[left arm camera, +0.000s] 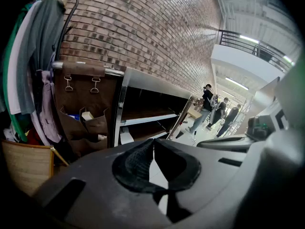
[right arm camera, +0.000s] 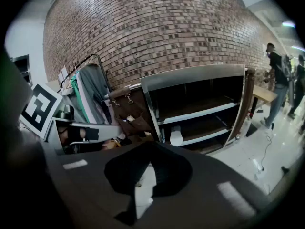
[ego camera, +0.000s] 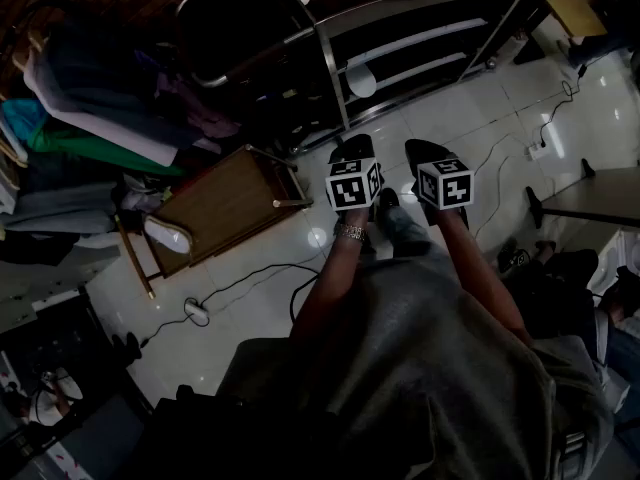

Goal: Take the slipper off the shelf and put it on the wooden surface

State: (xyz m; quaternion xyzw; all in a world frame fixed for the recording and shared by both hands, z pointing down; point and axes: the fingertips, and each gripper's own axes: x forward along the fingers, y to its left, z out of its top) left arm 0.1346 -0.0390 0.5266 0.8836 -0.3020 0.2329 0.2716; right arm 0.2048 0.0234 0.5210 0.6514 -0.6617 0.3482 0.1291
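Note:
A white slipper (ego camera: 361, 81) lies on a lower board of the metal shelf (ego camera: 420, 43); it also shows in the left gripper view (left arm camera: 126, 136) and the right gripper view (right arm camera: 176, 137). Another white slipper (ego camera: 167, 235) rests at the near end of the wooden surface (ego camera: 225, 203), left of the shelf. My left gripper (ego camera: 353, 144) and right gripper (ego camera: 422, 150) hang side by side over the tiled floor, short of the shelf. Both are shut and empty: the left gripper (left arm camera: 153, 141) and the right gripper (right arm camera: 150, 150) each have their tips together.
A clothes rack (ego camera: 90, 108) full of garments stands at the left, and a brown hanging organizer (left arm camera: 86, 104) hangs beside the shelf. Cables and a power strip (ego camera: 196, 311) lie on the floor. A table leg (ego camera: 560, 208) is at the right. People (left arm camera: 209, 109) stand far off.

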